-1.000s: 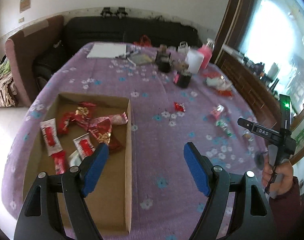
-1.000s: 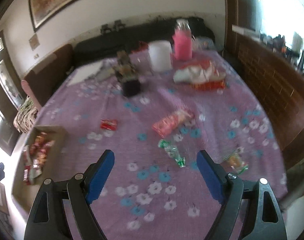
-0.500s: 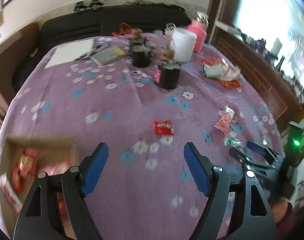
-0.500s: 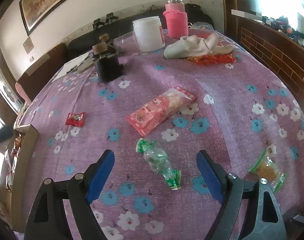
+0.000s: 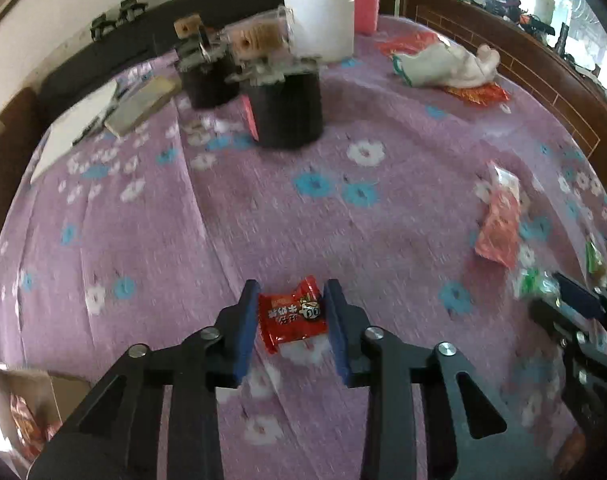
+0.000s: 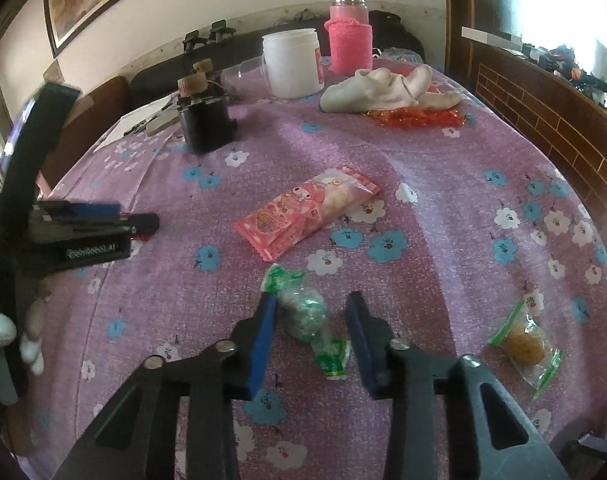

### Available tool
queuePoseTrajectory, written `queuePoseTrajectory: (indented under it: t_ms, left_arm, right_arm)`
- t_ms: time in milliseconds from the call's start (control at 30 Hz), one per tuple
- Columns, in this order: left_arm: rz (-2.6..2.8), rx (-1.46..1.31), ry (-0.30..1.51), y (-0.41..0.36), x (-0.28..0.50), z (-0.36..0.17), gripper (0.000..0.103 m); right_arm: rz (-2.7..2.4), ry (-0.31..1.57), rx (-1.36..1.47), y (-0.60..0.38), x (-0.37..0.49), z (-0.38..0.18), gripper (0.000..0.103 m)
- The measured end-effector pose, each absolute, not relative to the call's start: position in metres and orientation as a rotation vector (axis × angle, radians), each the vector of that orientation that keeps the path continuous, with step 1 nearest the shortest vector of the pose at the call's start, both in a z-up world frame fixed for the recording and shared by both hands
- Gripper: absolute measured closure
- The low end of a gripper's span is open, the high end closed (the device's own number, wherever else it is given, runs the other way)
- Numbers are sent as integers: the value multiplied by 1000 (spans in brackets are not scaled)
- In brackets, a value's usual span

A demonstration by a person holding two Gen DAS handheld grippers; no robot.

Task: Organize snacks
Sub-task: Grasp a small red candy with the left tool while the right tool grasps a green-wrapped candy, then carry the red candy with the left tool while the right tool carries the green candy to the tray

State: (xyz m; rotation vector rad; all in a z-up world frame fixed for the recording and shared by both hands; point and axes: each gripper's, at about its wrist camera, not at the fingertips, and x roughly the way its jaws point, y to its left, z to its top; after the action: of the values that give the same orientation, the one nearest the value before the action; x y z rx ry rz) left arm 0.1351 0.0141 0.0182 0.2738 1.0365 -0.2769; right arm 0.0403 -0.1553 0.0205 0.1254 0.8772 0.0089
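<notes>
Here the left gripper (image 5: 291, 312) clamps a red candy (image 5: 293, 314); the right gripper (image 6: 311, 320), half-open, straddles a green candy (image 6: 305, 314).

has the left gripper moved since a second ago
Yes. The left gripper has left the cardboard box, swung right and now brackets the red snack packet on the purple tablecloth.

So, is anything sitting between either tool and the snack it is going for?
Nothing visible. The left tool already has the red candy packet between its fingers, and the right tool straddles the green-wrapped candy. Both lie on bare tablecloth; the pink snack bag lies farther out.
</notes>
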Motion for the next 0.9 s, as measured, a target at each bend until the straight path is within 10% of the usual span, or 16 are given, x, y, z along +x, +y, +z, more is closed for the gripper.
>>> queuePoseTrajectory:
  t_ms: [900]
  left_arm:
    - [-334, 63, 859, 80, -20, 86, 83]
  right_arm:
    - [128, 791, 294, -168, 24, 36, 79]
